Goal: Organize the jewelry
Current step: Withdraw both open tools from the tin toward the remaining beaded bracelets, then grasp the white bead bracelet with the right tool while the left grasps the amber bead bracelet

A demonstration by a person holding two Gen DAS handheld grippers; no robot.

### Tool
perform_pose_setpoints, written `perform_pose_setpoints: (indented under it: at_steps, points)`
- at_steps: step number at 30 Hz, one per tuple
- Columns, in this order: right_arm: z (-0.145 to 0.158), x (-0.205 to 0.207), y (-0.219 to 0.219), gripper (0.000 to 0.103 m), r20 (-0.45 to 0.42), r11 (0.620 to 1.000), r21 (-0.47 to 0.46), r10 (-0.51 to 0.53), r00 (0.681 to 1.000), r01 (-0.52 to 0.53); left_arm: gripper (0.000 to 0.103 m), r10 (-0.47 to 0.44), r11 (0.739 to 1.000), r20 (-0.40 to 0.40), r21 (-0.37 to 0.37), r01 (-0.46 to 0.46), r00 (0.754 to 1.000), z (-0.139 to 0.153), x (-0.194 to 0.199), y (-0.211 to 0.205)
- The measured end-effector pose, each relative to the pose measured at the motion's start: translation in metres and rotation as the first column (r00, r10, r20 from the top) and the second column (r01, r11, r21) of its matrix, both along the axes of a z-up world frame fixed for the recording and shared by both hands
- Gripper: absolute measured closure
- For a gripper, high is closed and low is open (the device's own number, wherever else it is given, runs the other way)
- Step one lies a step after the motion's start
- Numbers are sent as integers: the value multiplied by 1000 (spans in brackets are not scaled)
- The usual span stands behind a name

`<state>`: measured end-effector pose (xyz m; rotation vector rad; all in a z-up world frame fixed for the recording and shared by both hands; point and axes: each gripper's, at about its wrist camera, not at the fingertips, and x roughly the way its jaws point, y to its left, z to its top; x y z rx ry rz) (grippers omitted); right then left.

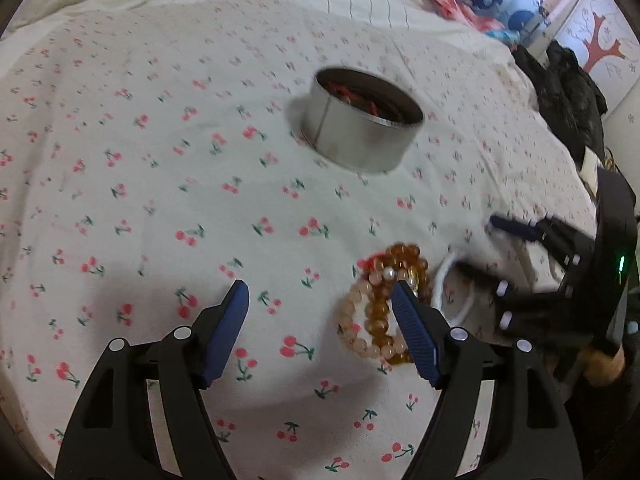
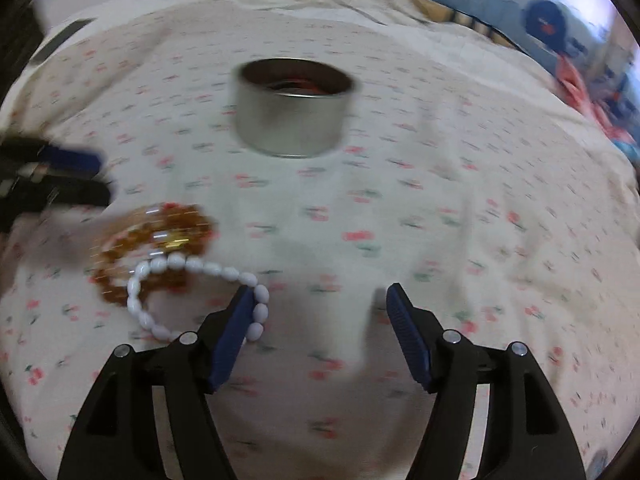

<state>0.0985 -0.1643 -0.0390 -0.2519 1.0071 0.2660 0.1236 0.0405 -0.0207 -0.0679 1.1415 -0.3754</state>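
Amber bead bracelets point(image 1: 384, 304), 2–3 tangled in a heap, lie on the bedsheet point(image 1: 160, 200) near the front edge; pale peach strand and a red bit are mixed in. White bead bracelet point(image 2: 192, 296) lies just beside them on the right, looks to be touching the heap.

Tin point(image 1: 360, 120), round metal, lid off, stands well apart further up the bed. Red + dark stuff is already inside, can't tell what.

Step imo: pickup approach, nothing lifted yet.

Left gripper point(image 1: 320, 320): jaws wide, empty. Its right finger point(image 1: 414, 336) sits over the amber heap; most of the heap is outside the gap.

Right gripper point(image 2: 316, 320): jaws opening, nothing pinched. Left finger point(image 2: 232, 336) sits at/over the near end of the white loop; the gap itself holds only sheet.

Next move needs:
- L shifts right so the amber heap is between the fingers, then goes down and closes
- R shifts left to straddle the white loop
- the 2 grippers are close together, so go one at a time
- strands are tangled, so a lift may drag a neighbour along
- soft sheet: fingers could pinch cloth

Surface: cream sheet w/ cherry print, a few wrinkles, over a bed. Plain cream bedding behind it.

Room: dark clothes point(image 1: 568, 96) piled at the right edge, pink + blue fabric beyond, wall w/ red tree decal point(image 1: 600, 44). Right view is motion-blurred.
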Motion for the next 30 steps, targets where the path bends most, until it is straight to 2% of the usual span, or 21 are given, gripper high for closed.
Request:
perform_pose_setpoints:
  at_steps: [5, 9, 11, 13, 15, 18, 21, 23, 27, 30]
  points:
    - [6, -2, -8, 37, -17, 996, 91, 18, 1000, -17, 33, -78, 997, -28, 11, 78, 997, -10, -5, -16]
    - [0, -4, 3, 37, -29, 996, 63, 67, 997, -65, 34, -69, 997, -53, -31, 67, 996, -16, -1, -13]
    - [-2, -3, 3, 37, -36, 996, 71, 64, 997, -62, 43, -56, 996, -66, -68, 52, 996, -19, 0, -10]
    - [-1, -2, 1, 37, -43, 995, 90, 58, 997, -54, 66, -59, 992, -88, -115, 49, 994, -22, 3, -5]
    - [-1, -1, 0, 37, -49, 994, 98, 53, 997, -48, 75, -91, 987, -101, -144, 76, 991, -23, 2, -6]
    - [-1, -3, 0, 36, -48, 994, 96, 55, 997, -50, 80, -138, 984, -67, -121, 129, 988, -21, -4, -16]
    - [-1, -3, 0, 36, -50, 994, 100, 55, 997, -49, 86, -138, 986, -63, -98, 131, 988, -21, -4, -22]
    - [-1, -2, 0, 36, -51, 994, 102, 55, 997, -50, 96, -120, 987, -50, -117, 114, 992, -17, -2, -19]
    - [-2, -1, 0, 36, -54, 994, 98, 58, 997, -53, 96, -66, 986, -29, -154, 61, 997, -10, 4, -5]
    - [-2, -1, 0, 35, -55, 994, 97, 59, 997, -53, 96, -87, 982, -53, -173, 76, 995, -12, 5, -8]
